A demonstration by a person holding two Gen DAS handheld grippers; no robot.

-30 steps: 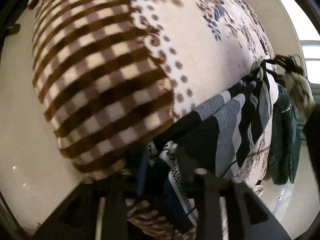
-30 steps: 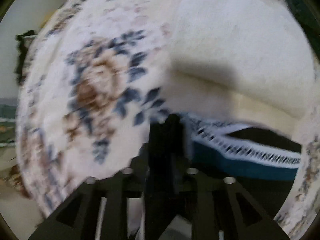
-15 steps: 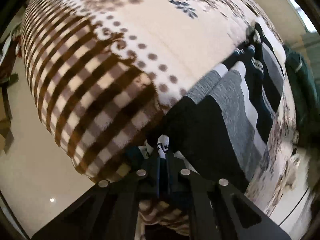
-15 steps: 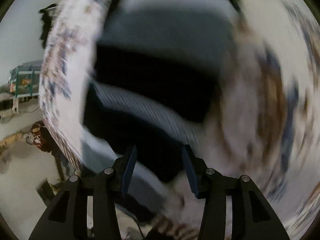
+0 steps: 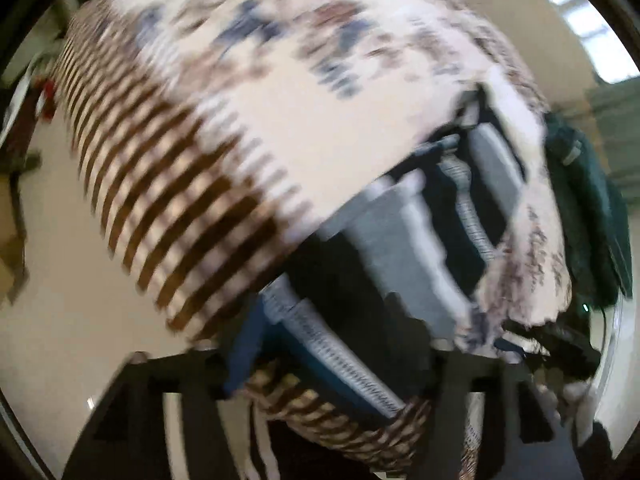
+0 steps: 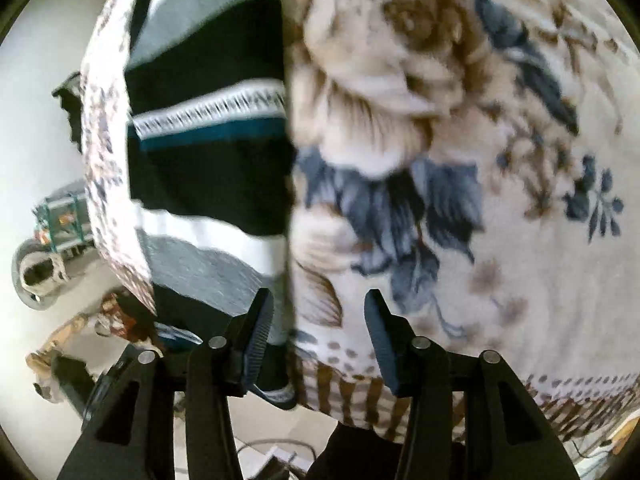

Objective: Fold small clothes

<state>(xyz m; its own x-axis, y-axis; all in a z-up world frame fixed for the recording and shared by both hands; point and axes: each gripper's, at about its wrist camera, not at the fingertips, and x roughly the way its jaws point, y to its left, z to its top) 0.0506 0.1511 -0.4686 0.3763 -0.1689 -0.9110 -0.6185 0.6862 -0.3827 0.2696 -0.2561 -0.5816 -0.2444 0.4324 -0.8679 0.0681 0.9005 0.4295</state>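
Note:
A striped garment (image 5: 404, 248) in black, grey, white and teal lies flat on a floral and brown-checked blanket (image 5: 248, 128). My left gripper (image 5: 332, 340) hovers over the garment's near end. Its jaws are opening, and the teal and white patterned band runs between the fingers (image 5: 244, 344) without being pinched. The view is blurred. In the right wrist view the garment (image 6: 208, 160) fills the left half and the blanket (image 6: 460, 184) the right. My right gripper (image 6: 320, 332) straddles the garment's straight side edge. Its jaws are opening, and the pads stand clear of the cloth.
The blanket covers a raised bed-like surface with pale floor (image 5: 40, 280) around it. Dark green clothing (image 5: 592, 208) hangs beyond the far right side. A shelf rack (image 6: 60, 216) and clutter stand on the floor at left, and cables (image 6: 272, 452) lie below the blanket's edge.
The left gripper, shut on the garment's edge half a second ago, has opened and lifted. The right gripper has swept across the blanket to the garment's side edge, its jaws spreading wider.

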